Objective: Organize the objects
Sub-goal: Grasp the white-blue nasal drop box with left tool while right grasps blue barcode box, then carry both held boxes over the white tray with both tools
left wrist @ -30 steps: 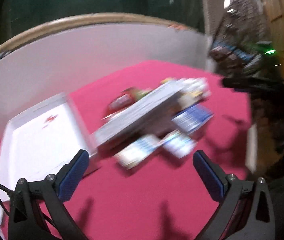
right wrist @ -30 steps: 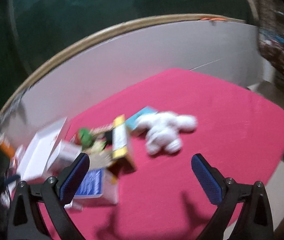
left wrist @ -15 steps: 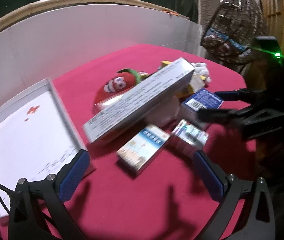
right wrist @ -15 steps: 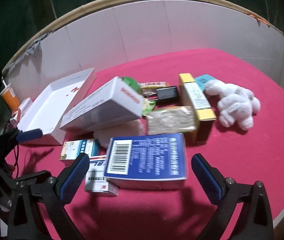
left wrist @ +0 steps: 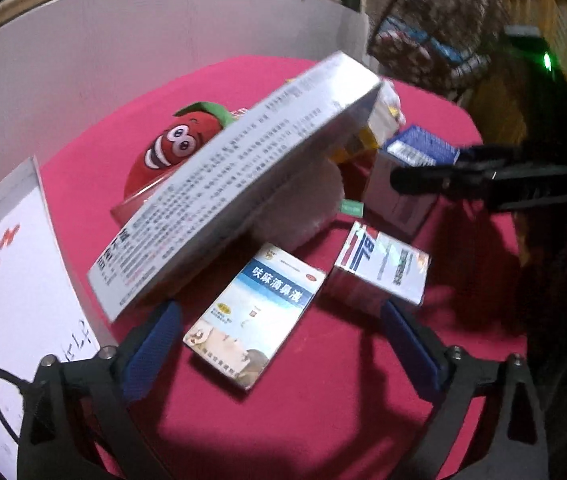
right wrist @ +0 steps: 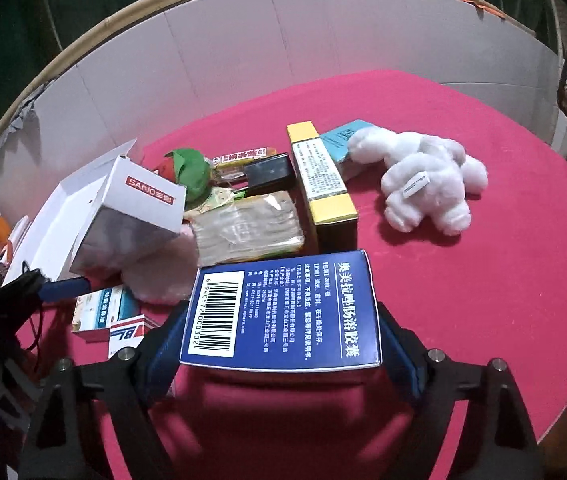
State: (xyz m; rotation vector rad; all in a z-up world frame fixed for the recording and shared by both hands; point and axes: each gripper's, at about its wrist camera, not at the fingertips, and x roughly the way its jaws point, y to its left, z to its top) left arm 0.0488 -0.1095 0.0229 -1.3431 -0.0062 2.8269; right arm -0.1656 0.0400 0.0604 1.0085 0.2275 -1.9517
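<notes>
A pile of boxes and toys lies on the red table. In the right wrist view my right gripper [right wrist: 279, 354] stands open around a dark blue medicine box [right wrist: 283, 316], its pads beside the box's two sides; whether they touch is unclear. The blue box also shows in the left wrist view [left wrist: 419, 152] with the right gripper's fingers [left wrist: 435, 176] beside it. My left gripper [left wrist: 279, 344] is open, its pads either side of a light blue and white box [left wrist: 255, 312]. A long silver box [left wrist: 235, 184] leans over a red chili plush [left wrist: 171, 148].
An open white box [left wrist: 7, 280] lies left of the pile. A red-and-white box [left wrist: 379, 264], a yellow box [right wrist: 323, 184], a white plush [right wrist: 427, 184], a wrapped packet [right wrist: 247, 228] and a black item [right wrist: 267, 172] lie around. A white wall [right wrist: 243, 40] rings the table.
Both grippers have moved forward and down toward the pile. The right gripper's fingers now flank the blue box, and the left gripper's fingers flank the light blue box.
</notes>
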